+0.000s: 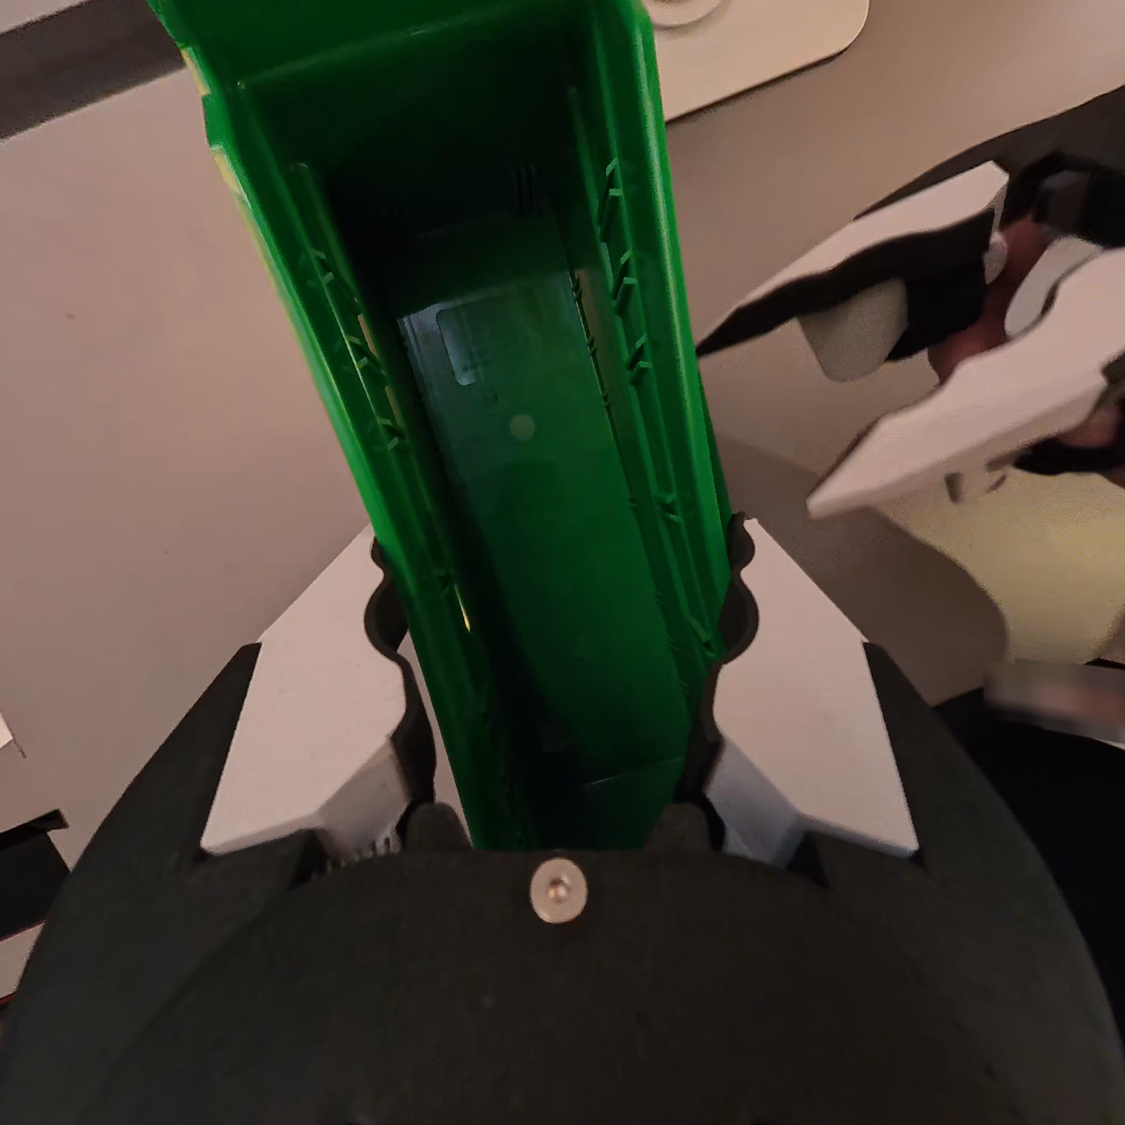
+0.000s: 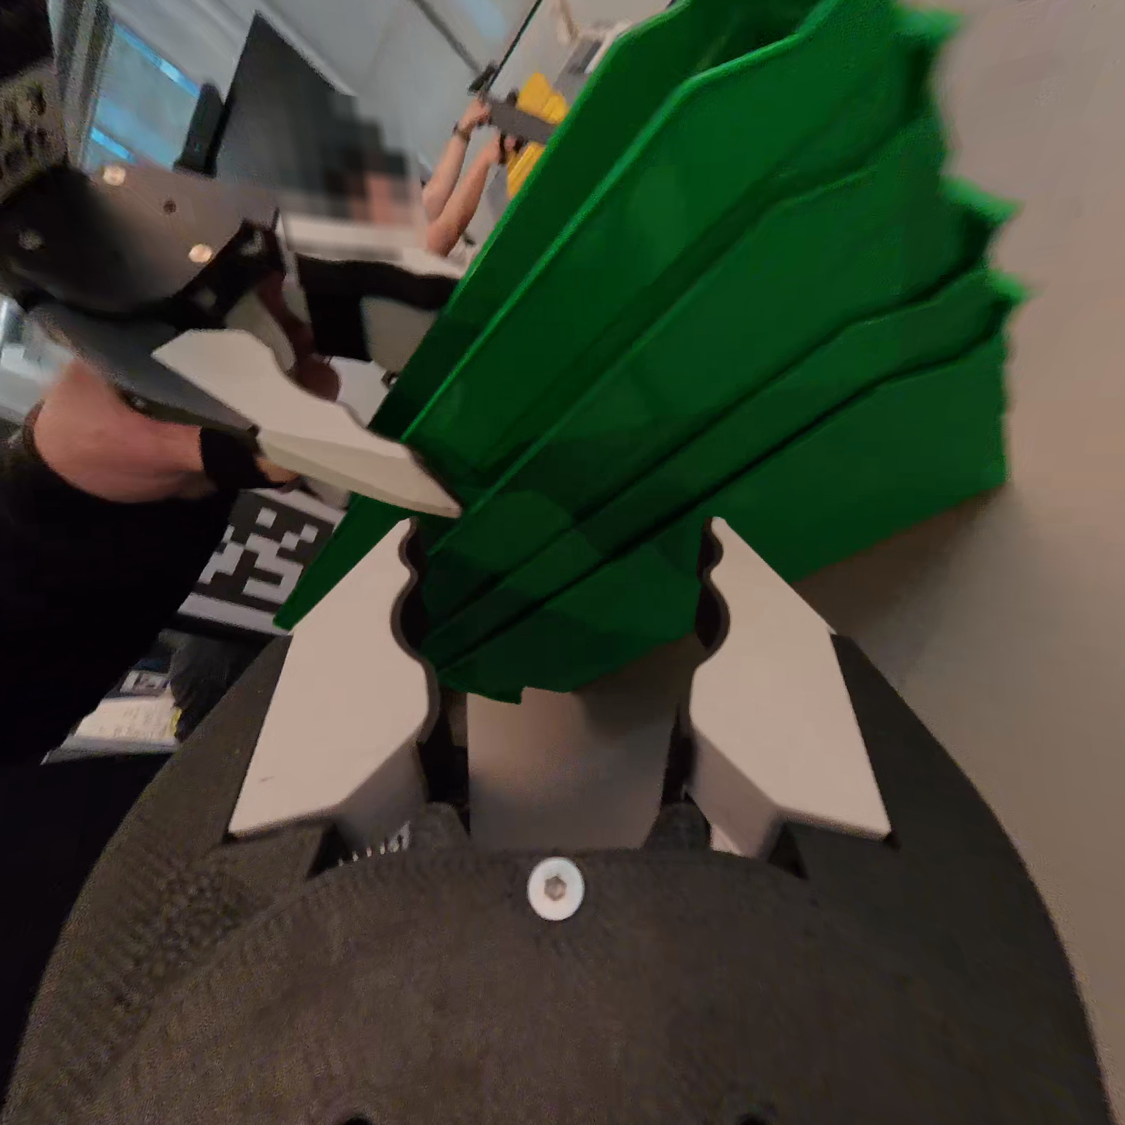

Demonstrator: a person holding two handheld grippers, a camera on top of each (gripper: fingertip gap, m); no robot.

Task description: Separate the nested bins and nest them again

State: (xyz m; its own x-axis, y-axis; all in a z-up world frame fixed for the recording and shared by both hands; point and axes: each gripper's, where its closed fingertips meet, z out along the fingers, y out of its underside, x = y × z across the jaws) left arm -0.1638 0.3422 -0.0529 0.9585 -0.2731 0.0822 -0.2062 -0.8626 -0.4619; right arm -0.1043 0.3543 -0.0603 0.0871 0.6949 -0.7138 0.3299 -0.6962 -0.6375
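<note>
Several green bins (image 2: 700, 341) sit nested in a tilted stack on the beige table (image 2: 1065, 548). My left gripper (image 1: 560, 536) is shut across the width of one green bin (image 1: 487, 304), and I look down into its dark inside. One of its white fingers (image 2: 341, 438) presses the side wall of the end bin of the stack. My right gripper (image 2: 563, 529) is open, with the stack's lower corner showing between its fingers. In the left wrist view it (image 1: 761, 426) hangs open to the right of the bin, apart from it.
A pale cylinder (image 1: 1065, 578) lies at the right. A white plate (image 1: 761, 36) sits at the table's far side. A black-and-white patterned board (image 2: 262, 560) and a dark screen (image 2: 274, 122) are at the left. A person's arms hold a yellow object (image 2: 536, 122) behind.
</note>
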